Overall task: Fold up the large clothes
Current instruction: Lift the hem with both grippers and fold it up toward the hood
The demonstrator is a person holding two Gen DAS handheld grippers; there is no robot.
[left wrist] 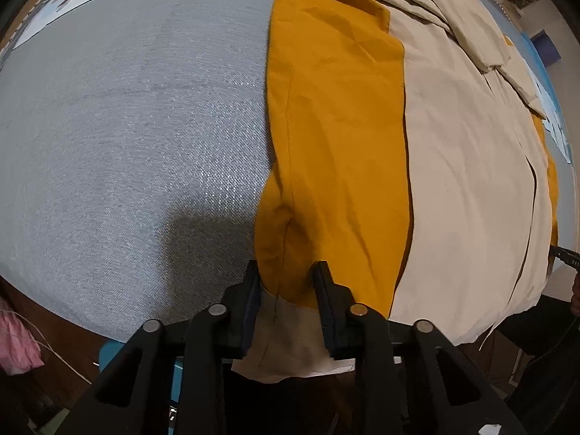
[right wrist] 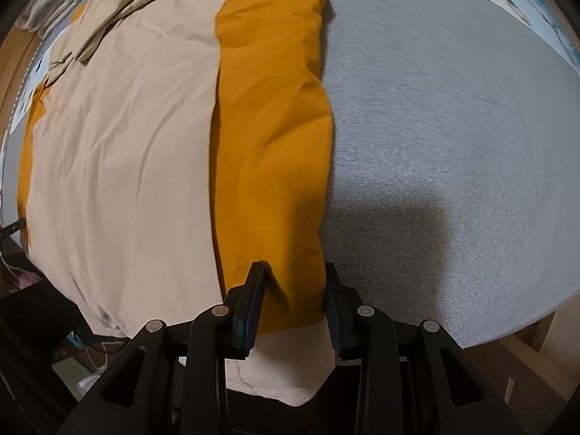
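Both fisheye views bulge strongly, bending edges into dark vignetted corners. Even, fairly bright indoor light falls from above, casting soft dark shadows on the grey woven table covering [left wrist: 127, 127] [right wrist: 453, 127]. The right view is slightly motion-blurred.

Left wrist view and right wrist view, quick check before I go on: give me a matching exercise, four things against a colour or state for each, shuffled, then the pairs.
Things:
1. Folded side strip of the garment
2. Middle panel of the garment
3. Table cover
4. Left gripper

Colour or state:
A. grey, woven
B. jaws apart, astride the cloth's near edge
C. mustard yellow
D. beige

Pairs: 1-C, 2-D, 3-A, 4-B. The right gripper stands likewise, astride the yellow strip at the opposite edge.
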